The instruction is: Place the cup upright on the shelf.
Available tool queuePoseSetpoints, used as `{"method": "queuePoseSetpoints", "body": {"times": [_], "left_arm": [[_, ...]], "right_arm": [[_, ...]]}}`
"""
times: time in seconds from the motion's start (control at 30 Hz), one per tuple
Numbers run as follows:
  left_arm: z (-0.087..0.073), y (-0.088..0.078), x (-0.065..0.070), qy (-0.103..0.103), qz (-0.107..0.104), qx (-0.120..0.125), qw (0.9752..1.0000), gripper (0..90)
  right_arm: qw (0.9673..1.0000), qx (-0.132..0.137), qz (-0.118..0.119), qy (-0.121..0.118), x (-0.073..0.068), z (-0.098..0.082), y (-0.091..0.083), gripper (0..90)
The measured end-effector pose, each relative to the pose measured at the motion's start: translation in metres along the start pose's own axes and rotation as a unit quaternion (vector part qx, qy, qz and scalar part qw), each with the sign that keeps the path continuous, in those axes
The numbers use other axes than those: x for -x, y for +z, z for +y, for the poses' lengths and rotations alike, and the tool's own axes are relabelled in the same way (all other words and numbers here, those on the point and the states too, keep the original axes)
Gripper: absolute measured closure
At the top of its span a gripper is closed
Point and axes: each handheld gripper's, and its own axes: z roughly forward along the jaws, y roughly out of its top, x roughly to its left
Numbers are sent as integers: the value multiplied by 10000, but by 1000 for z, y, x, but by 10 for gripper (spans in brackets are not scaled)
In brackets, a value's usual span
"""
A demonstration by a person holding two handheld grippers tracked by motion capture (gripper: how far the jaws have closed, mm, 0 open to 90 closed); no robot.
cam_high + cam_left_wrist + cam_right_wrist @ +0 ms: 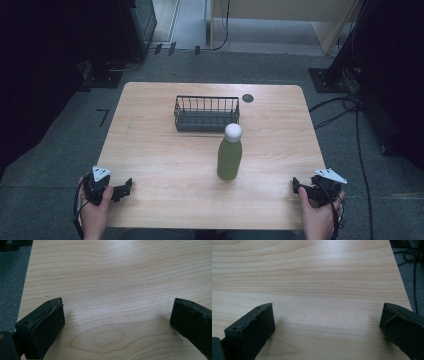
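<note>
- Both pairs of black jaws are standing wide apart with nothing between them: in the left gripper view the left gripper (117,317) is showing 2 jaws rising from the lower left and lower right corners, with bare wood grain between them, and in the right gripper view the right gripper (327,317) is showing the same.
- In the high view, the left gripper (122,189) is sitting at the lower left of the frame, near the front left corner of the light wooden rectangular table (165,160), held by the person's left hand (95,212) coming in from the bottom edge.
- At the lower right of that view, the right gripper (296,186) is sitting near the table's front right corner, held by the right hand (317,217).
- Each gripper is carrying a grey three-cornered plate on top.
- A green metal bottle with a round white cap (229,152) is standing upright around the middle of the frame, well apart from both grippers.
- Just behind the bottle, toward the upper middle of the frame, a dark wire basket with a rectangular shape (206,114) is resting on the table; the bottle's cap is overlapping its front right corner in the picture.
- A small dark round disc (248,98) is lying on the tabletop just right of the basket.
- Grey carpet and black cables are surrounding the table.
</note>
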Motion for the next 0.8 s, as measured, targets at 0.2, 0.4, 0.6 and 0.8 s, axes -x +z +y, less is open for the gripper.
{"method": "queuePoseSetpoints", "body": {"times": [0.2, 0.4, 0.6, 0.8], "left_arm": [[-1, -1, 0, -8, 14, 3, 10000, 1], [-1, -1, 4, 17, -21, 6, 10000, 1], [-1, -1, 4, 23, -25, 6, 10000, 1], [-1, 0, 4, 19, -25, 9, 10000, 1]], "right_arm": [[10000, 15, -1, 51, -1, 1, 1, 0], [9999, 110, 19, -33, -14, -4, -5, 0], [9994, 119, 205, -249, -29, -3, -7, 0], [9983, 175, 323, -444, -45, 2, -11, 0]]}}
